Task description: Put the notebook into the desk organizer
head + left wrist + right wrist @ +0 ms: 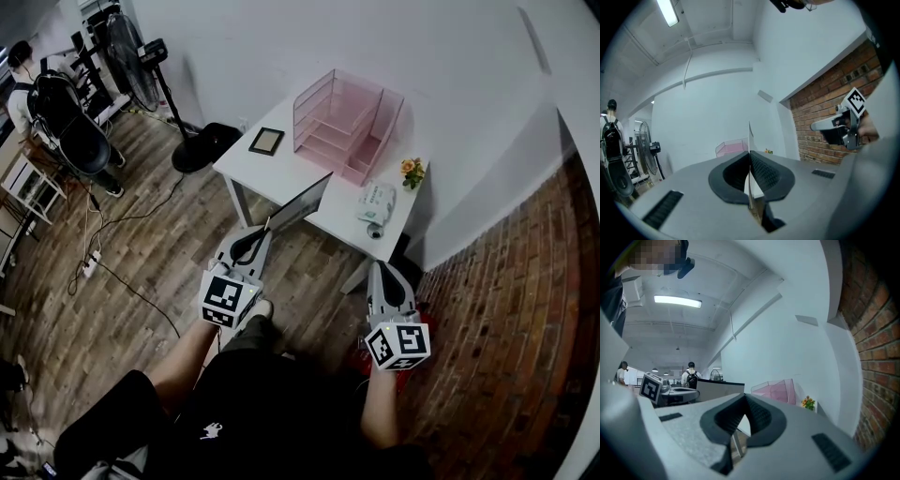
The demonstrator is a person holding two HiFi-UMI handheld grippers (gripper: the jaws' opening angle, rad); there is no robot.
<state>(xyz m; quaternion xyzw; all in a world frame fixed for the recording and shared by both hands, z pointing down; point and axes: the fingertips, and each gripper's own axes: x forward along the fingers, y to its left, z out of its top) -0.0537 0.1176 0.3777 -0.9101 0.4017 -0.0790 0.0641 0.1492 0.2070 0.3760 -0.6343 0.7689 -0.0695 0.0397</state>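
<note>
My left gripper point(266, 229) is shut on one edge of the notebook point(301, 202), a thin dark-covered book held tilted in the air over the front edge of the white table point(251, 167). In the left gripper view the notebook point(750, 135) shows edge-on between the closed pads. The pink desk organizer point(343, 123) stands at the table's back, against the wall, and its trays look bare. My right gripper point(379, 271) hangs lower, to the right of the table's front, shut with nothing between its fingers. The right gripper view shows the notebook point(720, 390) and the organizer point(777, 391) ahead.
A small dark-framed slate point(266, 141) lies at the table's left. A pack of wipes point(376, 202) and a little flower pot point(411, 170) sit at its right end. A standing fan point(141, 64) and cables are on the wooden floor to the left. A brick wall point(525, 281) runs along the right.
</note>
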